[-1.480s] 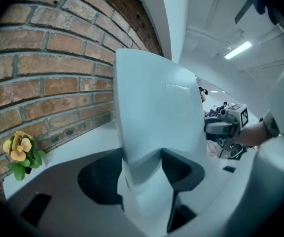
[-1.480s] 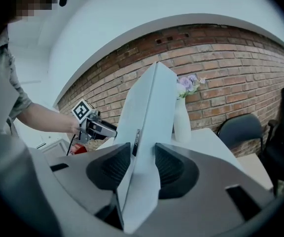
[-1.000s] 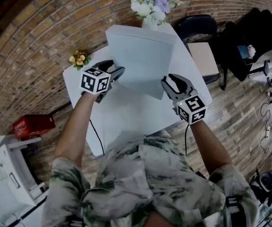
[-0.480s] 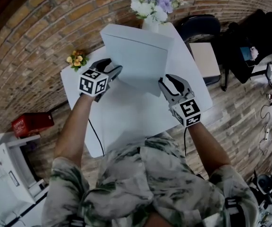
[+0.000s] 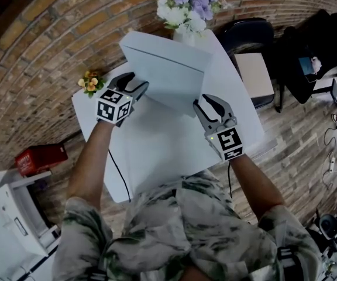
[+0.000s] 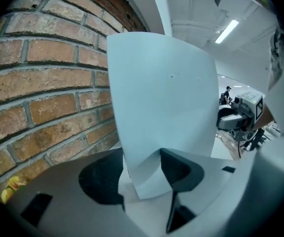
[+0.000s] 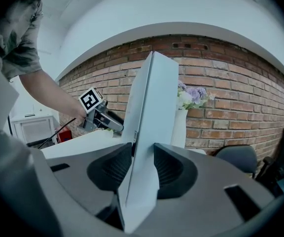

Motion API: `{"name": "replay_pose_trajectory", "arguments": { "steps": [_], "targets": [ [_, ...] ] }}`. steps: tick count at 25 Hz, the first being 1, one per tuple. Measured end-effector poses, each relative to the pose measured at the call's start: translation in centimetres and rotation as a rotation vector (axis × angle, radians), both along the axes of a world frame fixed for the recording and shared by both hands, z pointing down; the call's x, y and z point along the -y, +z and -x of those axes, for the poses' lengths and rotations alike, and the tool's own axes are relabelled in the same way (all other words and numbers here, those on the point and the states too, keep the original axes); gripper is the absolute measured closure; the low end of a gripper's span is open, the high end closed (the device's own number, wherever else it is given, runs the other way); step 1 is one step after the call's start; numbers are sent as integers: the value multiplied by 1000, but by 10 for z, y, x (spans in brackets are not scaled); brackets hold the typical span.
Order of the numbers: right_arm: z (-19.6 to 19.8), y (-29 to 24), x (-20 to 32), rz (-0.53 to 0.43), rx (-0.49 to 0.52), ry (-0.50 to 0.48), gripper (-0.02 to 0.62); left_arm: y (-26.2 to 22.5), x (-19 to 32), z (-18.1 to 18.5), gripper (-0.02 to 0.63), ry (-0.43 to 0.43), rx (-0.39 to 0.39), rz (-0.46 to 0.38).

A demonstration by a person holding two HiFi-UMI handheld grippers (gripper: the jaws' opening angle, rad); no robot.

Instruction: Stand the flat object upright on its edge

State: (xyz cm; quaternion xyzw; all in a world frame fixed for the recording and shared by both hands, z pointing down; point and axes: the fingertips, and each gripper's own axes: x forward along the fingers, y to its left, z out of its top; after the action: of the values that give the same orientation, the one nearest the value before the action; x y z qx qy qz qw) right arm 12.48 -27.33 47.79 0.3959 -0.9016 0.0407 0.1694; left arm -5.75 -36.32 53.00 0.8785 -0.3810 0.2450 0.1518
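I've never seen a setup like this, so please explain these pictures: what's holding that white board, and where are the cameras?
No robot here: a person holds a two-jaw tool in each hand. One picture comes from a camera on the person's head, looking down; the other two from cameras riding on each tool, looking along its jaws. The left gripper and the right gripper each clamp one side of a flat white panel, held tilted up over a white table. A vase of flowers stands at the table's far end, small yellow flowers near its left corner.
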Motion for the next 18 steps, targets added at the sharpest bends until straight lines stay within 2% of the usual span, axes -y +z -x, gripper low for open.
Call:
{"name": "replay_pose_trajectory", "arguments": {
  "steps": [18],
  "targets": [
    [16,5,36,-85,-49,-19,446,-6,59,0,368,29,50,-84]
  ]
}}
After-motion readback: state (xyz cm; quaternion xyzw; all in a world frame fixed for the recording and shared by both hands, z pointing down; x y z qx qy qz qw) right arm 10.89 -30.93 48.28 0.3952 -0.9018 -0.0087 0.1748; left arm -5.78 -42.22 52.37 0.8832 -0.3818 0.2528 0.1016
